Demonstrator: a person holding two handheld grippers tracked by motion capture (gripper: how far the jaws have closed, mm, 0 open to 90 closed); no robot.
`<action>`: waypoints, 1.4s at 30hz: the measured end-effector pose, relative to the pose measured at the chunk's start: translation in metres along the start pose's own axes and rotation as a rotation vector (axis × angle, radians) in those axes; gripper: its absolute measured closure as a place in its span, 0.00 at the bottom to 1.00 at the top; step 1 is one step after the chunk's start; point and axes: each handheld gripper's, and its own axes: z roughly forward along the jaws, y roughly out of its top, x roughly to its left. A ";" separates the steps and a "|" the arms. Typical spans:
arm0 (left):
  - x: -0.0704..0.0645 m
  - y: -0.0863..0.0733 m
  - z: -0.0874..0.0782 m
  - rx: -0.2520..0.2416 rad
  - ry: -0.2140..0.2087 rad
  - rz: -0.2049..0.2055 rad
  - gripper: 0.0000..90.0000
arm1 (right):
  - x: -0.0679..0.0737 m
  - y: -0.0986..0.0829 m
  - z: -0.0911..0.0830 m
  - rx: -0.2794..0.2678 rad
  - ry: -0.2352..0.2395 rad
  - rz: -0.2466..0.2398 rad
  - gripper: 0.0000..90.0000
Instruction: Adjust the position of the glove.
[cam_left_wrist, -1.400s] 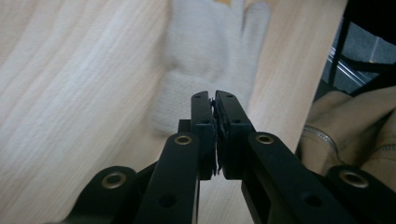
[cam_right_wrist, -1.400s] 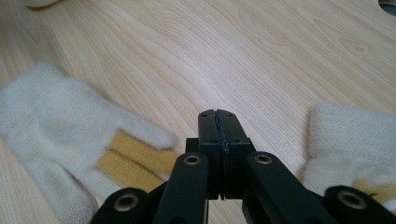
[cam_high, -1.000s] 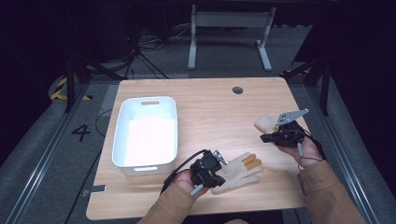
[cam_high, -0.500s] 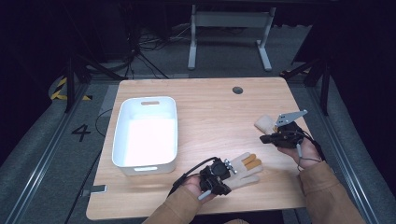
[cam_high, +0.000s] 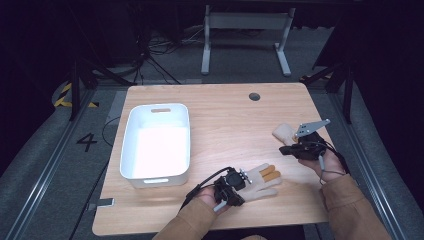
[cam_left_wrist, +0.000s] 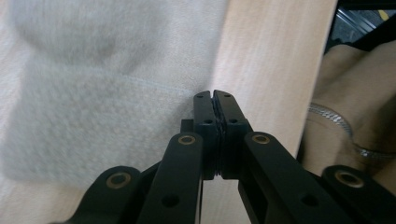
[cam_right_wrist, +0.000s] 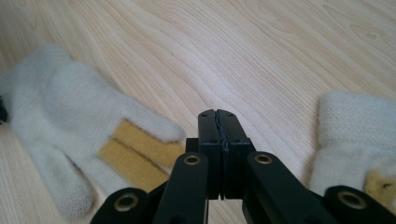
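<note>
A white knit glove (cam_high: 265, 179) with yellow patches on two fingers lies flat near the table's front edge. My left gripper (cam_high: 243, 176) is at its cuff. In the left gripper view the jaws (cam_left_wrist: 215, 96) are shut, tips at the edge of the cuff (cam_left_wrist: 102, 112), with no fabric visible between them. A second white glove (cam_high: 284, 132) lies bunched at the right. My right gripper (cam_high: 283, 149) hovers just in front of it, shut and empty (cam_right_wrist: 217, 115) over bare wood, with the flat glove (cam_right_wrist: 70, 121) to its left and the bunched glove (cam_right_wrist: 355, 135) to its right.
An empty white bin (cam_high: 156, 142) stands on the left half of the wooden table (cam_high: 225, 120). A round grommet hole (cam_high: 254, 96) sits at the back. The person's wrist with a chain bracelet (cam_left_wrist: 345, 130) lies beyond the table's front edge.
My left gripper has slid a little to the right, up against the flat glove's cuff, and the glove has shifted slightly with it. The right gripper has hardly moved.
</note>
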 end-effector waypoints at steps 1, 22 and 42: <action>0.002 0.000 0.000 -0.004 0.005 0.002 0.98 | 0.000 -0.001 -0.001 0.000 -0.002 0.002 0.99; 0.026 0.010 -0.007 -0.071 0.037 -0.051 0.95 | 0.000 -0.030 -0.026 -0.009 -0.052 0.064 0.99; 0.036 -0.010 -0.086 -0.411 0.198 -0.168 0.65 | -0.001 -0.031 -0.040 -0.108 -0.120 0.089 0.99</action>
